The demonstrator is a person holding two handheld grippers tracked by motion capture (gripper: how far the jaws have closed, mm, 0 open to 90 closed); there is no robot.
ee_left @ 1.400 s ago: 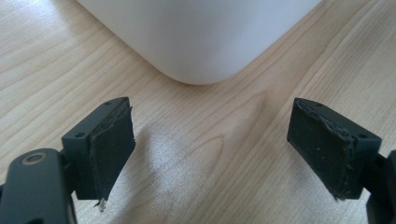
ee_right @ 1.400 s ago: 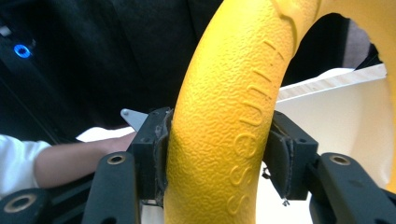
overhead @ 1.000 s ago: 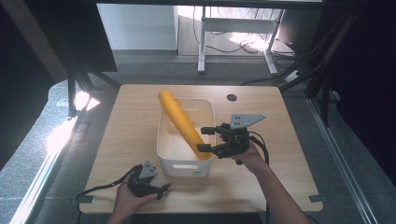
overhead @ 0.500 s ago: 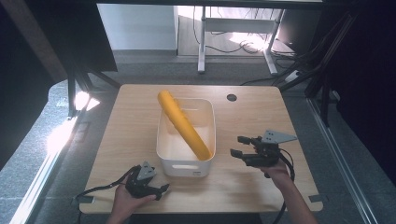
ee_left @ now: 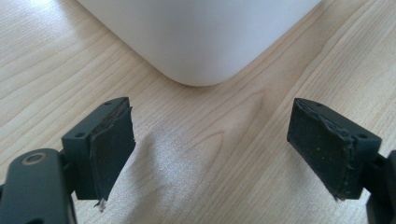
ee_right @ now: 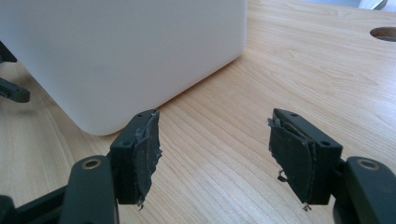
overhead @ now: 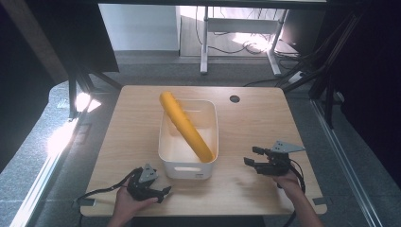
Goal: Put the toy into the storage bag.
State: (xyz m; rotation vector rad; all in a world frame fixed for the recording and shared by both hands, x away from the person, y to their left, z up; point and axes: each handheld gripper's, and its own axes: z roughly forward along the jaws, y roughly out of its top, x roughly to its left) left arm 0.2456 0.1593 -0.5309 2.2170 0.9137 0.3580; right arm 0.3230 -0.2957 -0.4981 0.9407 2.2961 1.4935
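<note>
A long yellow cylinder [overhead: 185,126] leans slantwise in a white bin [overhead: 187,168], with its upper end over the far left rim and its lower end at the near right wall. My left gripper [overhead: 163,193] rests on the table at the bin's near left corner [ee_left: 201,37]. It is open with only wood between its pads. My right gripper [overhead: 252,156] hovers low over the table to the right of the bin and points at the bin's wall [ee_right: 121,51]. Its jaws stand open and empty.
The bin stands in the middle of a light wooden table [overhead: 255,118]. A round cable hole [overhead: 234,99] lies at the far right. Bare wood stretches between my right gripper [ee_right: 215,149] and the bin. Desk legs and cables stand on the floor beyond the table.
My right gripper has drawn away from the cylinder's lower end at the bin's right rim, moving right, toward the front edge and down. The cylinder stays in the bin. The left hand kept still.
</note>
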